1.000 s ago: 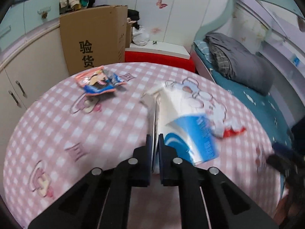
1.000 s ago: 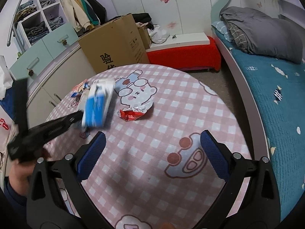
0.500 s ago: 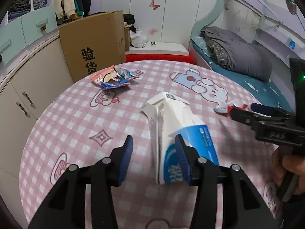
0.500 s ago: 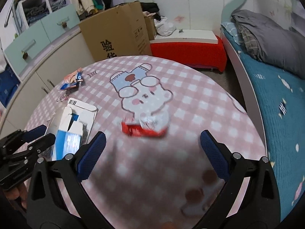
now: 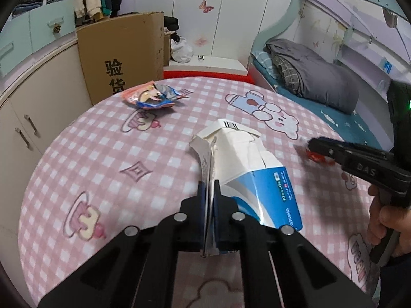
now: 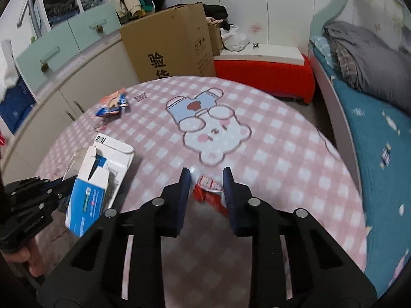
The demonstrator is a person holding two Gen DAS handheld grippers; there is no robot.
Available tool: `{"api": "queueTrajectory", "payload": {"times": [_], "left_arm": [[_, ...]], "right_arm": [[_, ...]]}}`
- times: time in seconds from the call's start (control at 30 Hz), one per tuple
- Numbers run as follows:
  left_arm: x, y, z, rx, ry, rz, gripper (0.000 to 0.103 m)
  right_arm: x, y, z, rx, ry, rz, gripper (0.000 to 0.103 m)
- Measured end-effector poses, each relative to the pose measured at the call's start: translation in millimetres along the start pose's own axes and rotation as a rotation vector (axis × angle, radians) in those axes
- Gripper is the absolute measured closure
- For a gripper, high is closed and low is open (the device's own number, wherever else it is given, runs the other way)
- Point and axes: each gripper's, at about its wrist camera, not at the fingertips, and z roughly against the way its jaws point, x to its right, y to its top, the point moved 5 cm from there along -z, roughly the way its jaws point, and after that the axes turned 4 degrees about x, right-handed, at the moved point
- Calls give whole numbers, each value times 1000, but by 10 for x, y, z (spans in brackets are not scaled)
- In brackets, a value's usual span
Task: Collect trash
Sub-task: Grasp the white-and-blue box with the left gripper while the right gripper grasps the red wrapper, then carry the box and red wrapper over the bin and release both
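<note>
A white-and-blue carton (image 5: 246,169) lies on the pink checked table (image 5: 102,154). My left gripper (image 5: 209,190) is shut on its torn side flap. The right wrist view shows the same carton (image 6: 100,177) at the left, with the left gripper (image 6: 51,192) behind it. A crumpled red wrapper (image 6: 208,192) sits between the fingers of my right gripper (image 6: 206,179). Those jaws are closing and both pads touch the wrapper. In the left wrist view the right gripper (image 5: 312,146) reaches in from the right over the red wrapper (image 5: 318,157), held by a hand (image 5: 388,220).
More snack wrappers (image 5: 151,98) (image 6: 111,104) lie at the table's far left. Behind the table stand a tall cardboard box (image 5: 120,51) and a red bench (image 6: 264,77). Cabinets (image 5: 33,118) line the left side and a bed (image 6: 380,128) runs along the right.
My left gripper opened over the carton and shut again on its flap. My right gripper moved down onto the red wrapper and its jaws closed from wide open around it.
</note>
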Motion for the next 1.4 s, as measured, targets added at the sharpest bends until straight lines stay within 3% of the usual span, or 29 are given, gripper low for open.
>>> {"api": "queueTrajectory", "payload": {"times": [0.03,0.07,0.13,0.3,0.33,0.4,0.5,0.57,0.73,0.87,1.1,1.4], "left_arm": [[-17,-20,52,3,1,3,98],[-37,-40,96,6,4,6,98],[-84,-94,187,9,9,11,98],[-177,-215,373,12,16,34,98],[-185,-227,400,14,18,35,98],[-212,-248,496,26,22,42,98],[-253,-270,624,43,30,57,98],[-310,-294,748,60,37,71,98],[-555,-422,1111,100,66,120,98],[-824,-584,1449,131,110,169,98],[-1480,-997,2125,185,228,283,98],[-2349,-1713,2774,195,383,437,98]], "right_arm": [[-1,-24,21,-7,9,-2,73],[0,-76,50,-20,27,-4,57],[-26,-139,93,-21,36,15,44],[-12,-176,-7,-39,-41,68,45],[-7,-154,-23,-39,-51,58,46],[-19,-134,-61,-41,-73,65,65],[-75,-135,-67,-30,-110,101,69],[-109,-136,16,-28,-67,68,87],[-384,-240,191,-25,37,33,87],[-812,-297,388,-11,177,4,87],[-1929,-284,729,15,381,100,87],[-3467,-603,835,-35,551,278,87]]}}
